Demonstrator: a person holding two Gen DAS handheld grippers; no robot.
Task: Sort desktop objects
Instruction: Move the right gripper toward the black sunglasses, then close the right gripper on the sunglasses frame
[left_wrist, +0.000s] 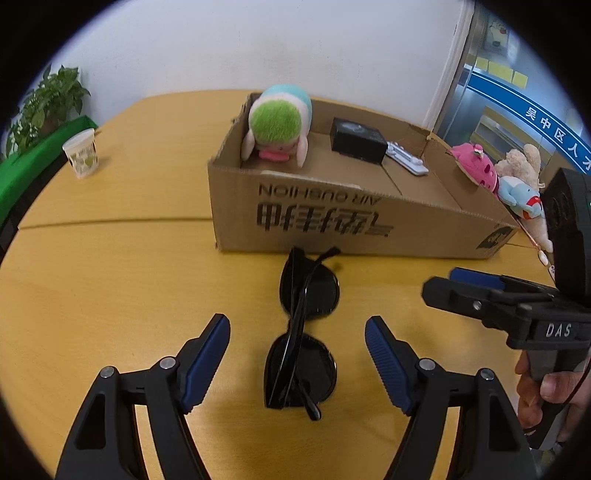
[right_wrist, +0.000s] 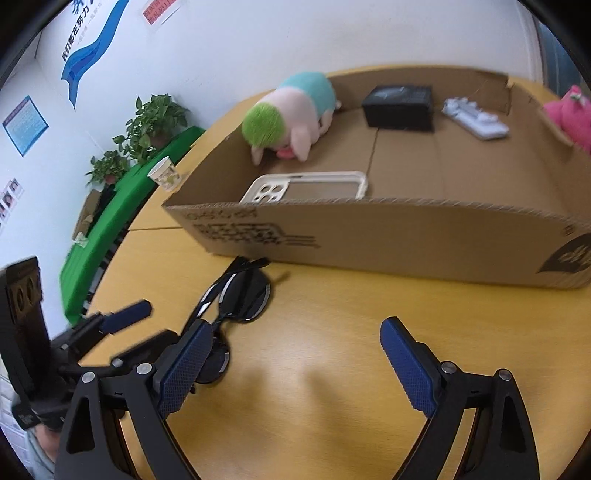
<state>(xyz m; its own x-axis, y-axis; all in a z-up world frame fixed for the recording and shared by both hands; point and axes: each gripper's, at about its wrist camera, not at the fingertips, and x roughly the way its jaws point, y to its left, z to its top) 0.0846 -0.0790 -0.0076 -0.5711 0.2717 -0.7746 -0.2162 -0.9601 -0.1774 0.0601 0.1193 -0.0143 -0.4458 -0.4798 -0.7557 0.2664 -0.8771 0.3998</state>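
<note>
left tool (left_wrist: 297, 352) stands wide over the folded sunglasses (left_wrist: 301, 332), which lie on the yellow surface (left_wrist: 110, 277) just before the cardboard box (left_wrist: 332, 221). right tool (right_wrist: 295, 362) is wide too and empty. the sunglasses look light, slippery and fragile; better to grip the frame at the bridge.

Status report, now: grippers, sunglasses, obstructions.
Left gripper open, straddling the folded sunglasses on the table. Right gripper open, empty, alongside. Cardboard box just beyond the glasses; nothing blocking the grasp.
</note>
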